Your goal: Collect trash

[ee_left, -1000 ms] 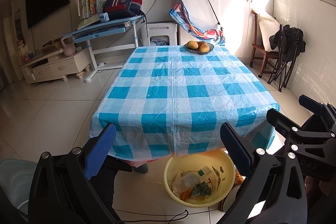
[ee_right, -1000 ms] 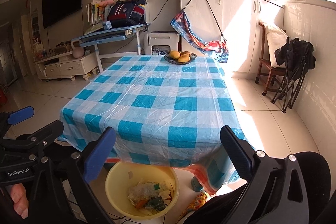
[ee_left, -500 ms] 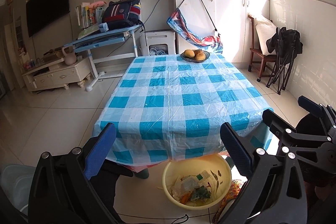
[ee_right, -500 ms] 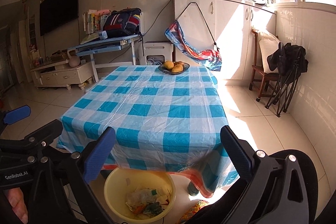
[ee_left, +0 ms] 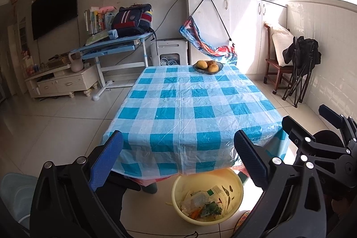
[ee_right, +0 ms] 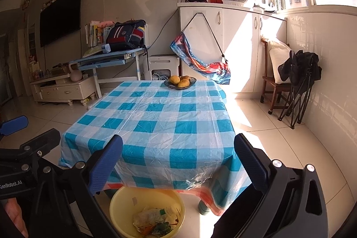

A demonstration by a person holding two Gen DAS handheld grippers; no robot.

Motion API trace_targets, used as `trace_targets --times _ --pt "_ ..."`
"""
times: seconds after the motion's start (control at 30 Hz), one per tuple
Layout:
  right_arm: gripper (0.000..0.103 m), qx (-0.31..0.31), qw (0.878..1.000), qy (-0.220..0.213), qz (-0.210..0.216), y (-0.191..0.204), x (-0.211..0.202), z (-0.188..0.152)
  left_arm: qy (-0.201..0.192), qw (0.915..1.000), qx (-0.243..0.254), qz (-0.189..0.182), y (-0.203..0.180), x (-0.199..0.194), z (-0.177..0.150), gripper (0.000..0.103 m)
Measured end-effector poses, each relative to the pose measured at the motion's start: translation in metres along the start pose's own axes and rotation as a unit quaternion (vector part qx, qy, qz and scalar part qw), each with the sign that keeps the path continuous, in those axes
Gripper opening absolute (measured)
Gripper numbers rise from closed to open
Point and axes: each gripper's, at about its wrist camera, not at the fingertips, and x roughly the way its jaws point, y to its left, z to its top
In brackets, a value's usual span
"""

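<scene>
Nearest, the left tool (ee_left: 178, 156) and the right tool (ee_right: 178, 156) both stand spread wide with nothing between their fingers; each hangs above the floor at the near edge of the table (ee_left: 189, 104).

Just below them, on the floor and partly tucked under the table's near edge, sits the yellow basin (ee_left: 207, 197) with the trash (ee_left: 200, 204) in it: wrappers, scraps of paper and some green and orange bits heaped at the bottom.

Beyond that, the checked tablecloth (ee_right: 156, 122) shows no litter that I can make out; only the fruit bowl (ee_right: 180, 82) stands at the far end.

The collecting looks close to done.

Risks from here, as I judge them: a tool dipped toward the basin could catch the hanging cloth edge and drag it, sliding the fruit bowl; the basin is light and shallow, so a knock on its rim could tip the trash back onto the tiles; small scraps may lie unseen under the table.
</scene>
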Motion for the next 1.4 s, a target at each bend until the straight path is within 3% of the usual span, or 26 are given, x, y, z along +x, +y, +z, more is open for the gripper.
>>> trace_targets --times 0.2,0.47,1.4 --pt "0.095 -0.008 0.999 -0.039 -0.003 0.003 -0.013 0.003 -0.016 0.9999 -0.003 0.001 0.000 -0.010 0.003 0.096" --pt "0.095 -0.010 0.998 -0.059 -0.006 0.002 -0.017 0.003 -0.021 0.9997 -0.008 0.002 0.001 -0.015 0.006 0.096" --pt "0.096 0.010 0.999 -0.050 -0.013 -0.006 -0.014 0.002 -0.010 0.9999 0.007 -0.004 -0.007 -0.017 0.007 0.096"
